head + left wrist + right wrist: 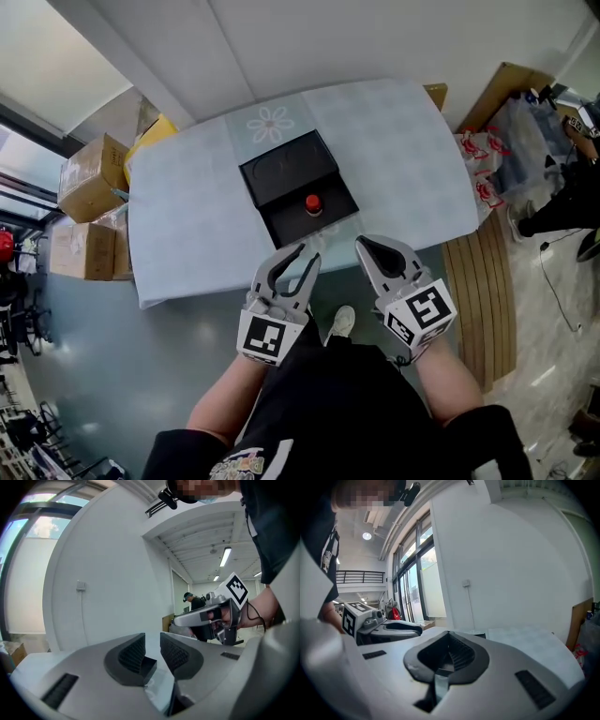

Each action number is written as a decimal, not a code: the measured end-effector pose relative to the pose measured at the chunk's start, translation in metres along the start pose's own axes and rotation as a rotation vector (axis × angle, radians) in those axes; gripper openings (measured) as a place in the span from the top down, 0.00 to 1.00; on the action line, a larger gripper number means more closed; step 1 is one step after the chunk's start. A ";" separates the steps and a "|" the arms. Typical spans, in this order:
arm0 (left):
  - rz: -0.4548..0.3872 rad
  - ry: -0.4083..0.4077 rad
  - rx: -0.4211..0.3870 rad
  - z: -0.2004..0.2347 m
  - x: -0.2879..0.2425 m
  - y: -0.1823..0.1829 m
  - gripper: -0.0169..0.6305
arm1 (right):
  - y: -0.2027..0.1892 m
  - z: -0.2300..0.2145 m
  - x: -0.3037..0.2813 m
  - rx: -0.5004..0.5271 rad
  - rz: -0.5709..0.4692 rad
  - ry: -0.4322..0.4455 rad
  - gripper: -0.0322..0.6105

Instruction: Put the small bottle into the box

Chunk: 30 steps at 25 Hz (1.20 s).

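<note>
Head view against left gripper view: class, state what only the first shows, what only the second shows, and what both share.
Only the head view: the black box on the table, and the small red-capped bottle lying inside it.
Only the left gripper view: a wall switch plate, ceiling strip lights and a distant person in the background.
Both: the left gripper, jaws apart with nothing between them, and the right gripper, jaws together, held beside it.
</note>
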State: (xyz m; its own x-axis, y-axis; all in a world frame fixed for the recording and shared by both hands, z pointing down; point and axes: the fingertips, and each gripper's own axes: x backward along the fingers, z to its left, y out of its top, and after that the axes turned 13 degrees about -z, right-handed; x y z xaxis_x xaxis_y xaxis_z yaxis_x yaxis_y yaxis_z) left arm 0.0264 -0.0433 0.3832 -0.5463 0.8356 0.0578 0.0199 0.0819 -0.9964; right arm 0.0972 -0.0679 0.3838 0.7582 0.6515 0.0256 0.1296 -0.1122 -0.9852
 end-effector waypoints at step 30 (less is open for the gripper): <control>-0.009 -0.113 0.104 0.042 0.115 0.011 0.96 | -0.023 0.129 -0.029 -0.006 0.028 -0.079 0.94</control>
State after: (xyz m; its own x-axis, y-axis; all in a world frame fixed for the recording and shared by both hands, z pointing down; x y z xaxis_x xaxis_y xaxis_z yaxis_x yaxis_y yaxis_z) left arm -0.0713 0.0311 0.3759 -0.6370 0.7681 0.0654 -0.0690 0.0277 -0.9972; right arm -0.0101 0.0122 0.3834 0.7090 0.7051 -0.0155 0.1128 -0.1351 -0.9844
